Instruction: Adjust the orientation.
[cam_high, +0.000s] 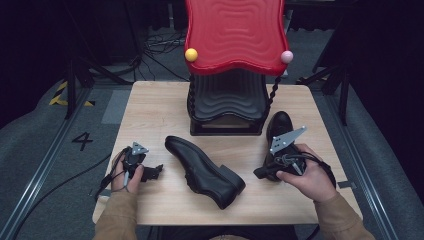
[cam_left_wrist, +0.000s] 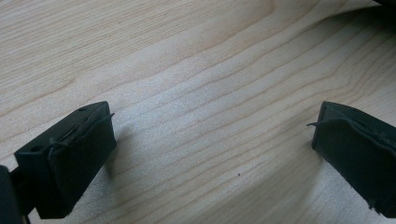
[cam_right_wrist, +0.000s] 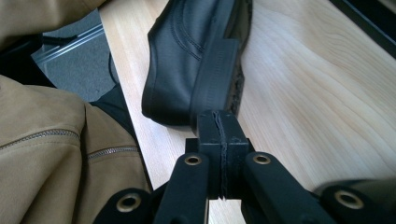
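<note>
A black leather shoe (cam_high: 202, 170) lies across the middle of the wooden table (cam_high: 150, 110), heel toward the near right. A second black shoe (cam_high: 280, 125) stands at the right, partly hidden behind my right hand. My right gripper (cam_high: 260, 173) points left at the first shoe's heel. In the right gripper view its pads (cam_right_wrist: 219, 140) are pressed together with nothing between them, right by that heel (cam_right_wrist: 205, 70); I cannot tell whether they touch it. My left gripper (cam_high: 155, 171) rests at the near left, and its jaws (cam_left_wrist: 212, 154) stand wide apart over bare wood.
A rack with a red wavy top (cam_high: 235, 35) and a black base (cam_high: 227, 107) stands at the back centre, with a yellow ball (cam_high: 191, 54) and a pink ball (cam_high: 286, 56) at its corners. The table's near edge and a tan sleeve (cam_right_wrist: 46, 154) lie close by.
</note>
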